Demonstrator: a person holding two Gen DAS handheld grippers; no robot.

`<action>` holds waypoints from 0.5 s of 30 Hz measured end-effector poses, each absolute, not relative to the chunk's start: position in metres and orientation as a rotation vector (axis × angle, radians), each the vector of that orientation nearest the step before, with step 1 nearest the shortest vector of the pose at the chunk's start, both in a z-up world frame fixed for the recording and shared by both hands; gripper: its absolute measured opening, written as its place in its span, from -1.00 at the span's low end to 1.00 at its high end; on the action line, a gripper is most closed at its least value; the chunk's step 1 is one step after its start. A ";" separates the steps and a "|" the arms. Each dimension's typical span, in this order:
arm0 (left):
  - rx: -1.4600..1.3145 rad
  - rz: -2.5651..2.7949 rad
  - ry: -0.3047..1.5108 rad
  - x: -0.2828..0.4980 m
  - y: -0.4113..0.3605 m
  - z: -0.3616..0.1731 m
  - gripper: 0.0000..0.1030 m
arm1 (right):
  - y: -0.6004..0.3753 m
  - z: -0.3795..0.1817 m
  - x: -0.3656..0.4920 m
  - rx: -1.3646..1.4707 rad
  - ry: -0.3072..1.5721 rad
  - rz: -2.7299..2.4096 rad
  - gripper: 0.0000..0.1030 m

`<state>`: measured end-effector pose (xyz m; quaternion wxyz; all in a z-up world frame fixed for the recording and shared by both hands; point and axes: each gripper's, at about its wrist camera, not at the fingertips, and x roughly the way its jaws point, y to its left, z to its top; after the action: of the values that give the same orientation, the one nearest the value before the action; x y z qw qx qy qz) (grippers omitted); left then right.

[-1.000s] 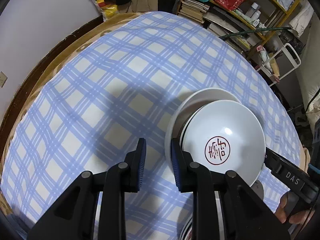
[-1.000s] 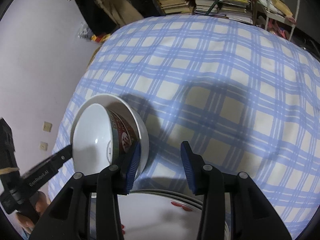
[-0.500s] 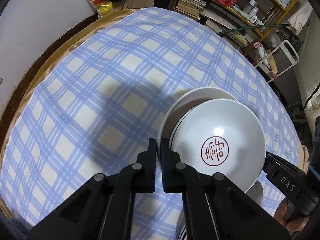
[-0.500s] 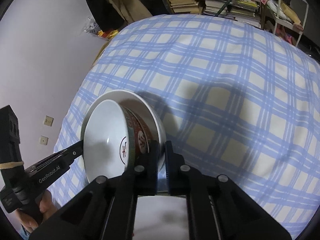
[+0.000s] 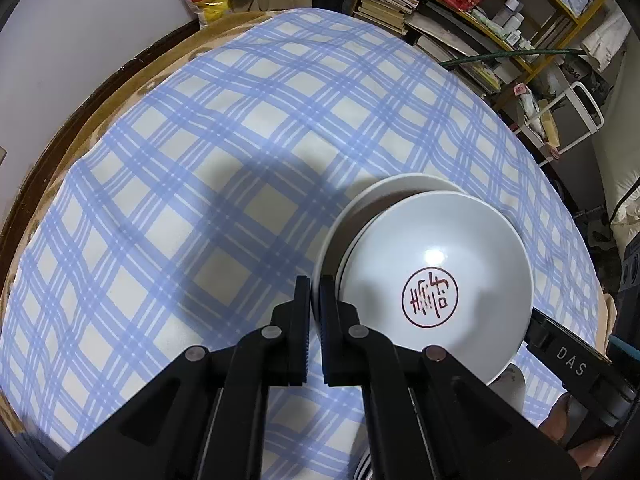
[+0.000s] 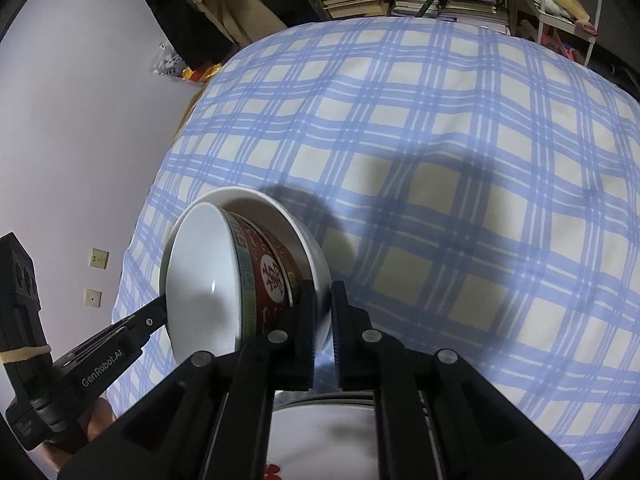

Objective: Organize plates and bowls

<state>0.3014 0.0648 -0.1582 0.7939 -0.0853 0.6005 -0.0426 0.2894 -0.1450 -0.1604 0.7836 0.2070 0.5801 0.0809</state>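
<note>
A second ago both claws stood spread beside the stacked bowls; now each has closed on the rim of the outer bowl. The left claw [image 5: 315, 298] pinches the near edge of the plain white outer bowl [image 5: 360, 208], its black ribbed pads almost meeting with only the thin wall between them. The right claw [image 6: 324, 304] pinches the same bowl's [image 6: 308, 240] opposite rim in the same way.

The outer bowl is smooth, glossy, round and deep. Nested in it, tilted, sits the inner bowl [image 5: 440, 280] — white and shiny inside, with a red circular seal printed at the bottom. The stack is over the table [image 5: 224, 184], which is draped in a soft blue-and-cream checked cloth, slightly rumpled.

The left wrist view alone shows the seal and the inside of the inner bowl; the right wrist view alone shows its [image 6: 264, 276] outer wall, red with a green patterned band and a white medallion. That view also shows a stack of white plates [image 6: 320, 432] under the claw — a red mark on the top one.
</note>
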 end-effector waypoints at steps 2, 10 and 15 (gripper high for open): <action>-0.186 -0.093 1.291 0.301 0.065 -0.158 -0.93 | -0.145 -0.160 0.289 0.449 1.247 0.168 -0.79; -0.225 -0.094 1.304 0.301 0.071 -0.161 -0.93 | -0.137 -0.155 0.289 0.418 1.246 0.135 -0.79; -0.214 -0.088 1.302 0.301 0.070 -0.162 -0.92 | -0.137 -0.155 0.290 0.417 1.241 0.136 -0.79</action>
<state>0.3009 0.0700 -0.1617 0.7893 -0.0995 0.6045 -0.0409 0.2898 -0.1372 -0.1551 0.7911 0.1939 0.5766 0.0634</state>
